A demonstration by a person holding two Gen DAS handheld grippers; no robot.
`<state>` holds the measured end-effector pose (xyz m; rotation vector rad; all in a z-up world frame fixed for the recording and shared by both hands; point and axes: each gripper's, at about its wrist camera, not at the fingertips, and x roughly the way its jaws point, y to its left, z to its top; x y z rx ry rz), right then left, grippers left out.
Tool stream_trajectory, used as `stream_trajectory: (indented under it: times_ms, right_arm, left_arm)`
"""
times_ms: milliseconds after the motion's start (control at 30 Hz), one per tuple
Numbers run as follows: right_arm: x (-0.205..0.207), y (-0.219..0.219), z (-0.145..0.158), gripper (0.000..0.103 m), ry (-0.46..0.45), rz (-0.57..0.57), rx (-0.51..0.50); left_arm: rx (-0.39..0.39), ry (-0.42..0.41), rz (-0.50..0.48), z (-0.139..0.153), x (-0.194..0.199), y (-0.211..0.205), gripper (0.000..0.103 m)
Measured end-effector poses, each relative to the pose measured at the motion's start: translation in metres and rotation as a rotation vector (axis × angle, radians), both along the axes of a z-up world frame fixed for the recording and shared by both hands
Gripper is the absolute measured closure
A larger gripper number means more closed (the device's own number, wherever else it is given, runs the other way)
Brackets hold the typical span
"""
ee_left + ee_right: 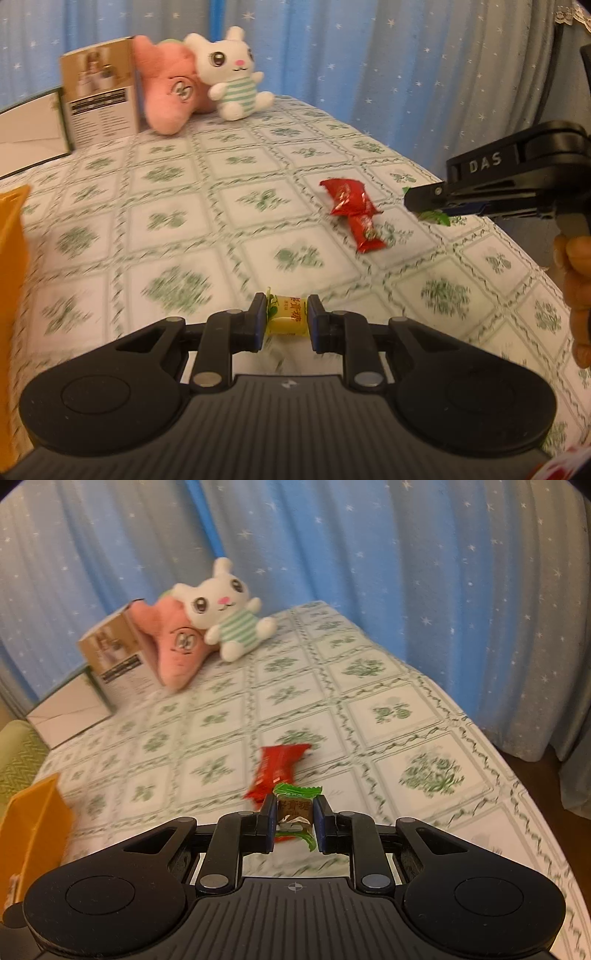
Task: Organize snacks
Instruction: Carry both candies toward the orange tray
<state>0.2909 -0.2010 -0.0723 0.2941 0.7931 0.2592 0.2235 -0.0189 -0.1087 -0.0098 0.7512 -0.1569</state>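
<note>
Left claw (286, 319) clenches a yellow candy (287, 320); right claw (294, 818) grips a green-wrapped candy (294, 810); orange bin (31, 825) contents hidden.

A white tablecloth (229, 206) carries a grid of pale green vine lines, with a darker green leaf cluster inside each square. Behind it hang light blue curtains (369, 55) dotted with small white stars. A white plush rabbit (232, 74) has a pink nose and a green-and-white striped top; beside it lies a salmon-pink plush carrot (170, 96). A tan cardboard box (99, 99) bears a dark band of print. A shiny red snack wrapper (354, 214) lies on the cloth. One small candy (288, 316) is pale yellow with orange characters; another candy (294, 810) is brown with green ends. An orange bin (33, 819) stands at the left edge. Both grippers are black with blue pads (320, 821).
</note>
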Motion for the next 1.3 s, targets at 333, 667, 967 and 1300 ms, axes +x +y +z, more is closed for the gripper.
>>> stream_trajectory:
  times_ms: [333, 667, 967, 1300]
  right_arm:
    - [-0.075, 0.034, 0.008, 0.082, -0.014, 0.08, -0.006]
    - [-0.152, 0.06, 0.026, 0.082, -0.044, 0.108, -0.023]
    - [-0.198, 0.096, 0.056, 0.082, -0.114, 0.182, -0.073]
    - [-0.22, 0.13, 0.075, 0.082, -0.148, 0.267, -0.068]
  left_arm:
    - [-0.032, 0.015, 0.085, 0.025, -0.058, 0.03, 0.083]
    - [-0.041, -0.021, 0.157, 0.07, -0.119, 0.068, 0.083]
    - [-0.046, -0.028, 0.253, 0.102, -0.168, 0.103, 0.083]
    - [-0.047, -0.045, 0.32, 0.118, -0.203, 0.131, 0.083]
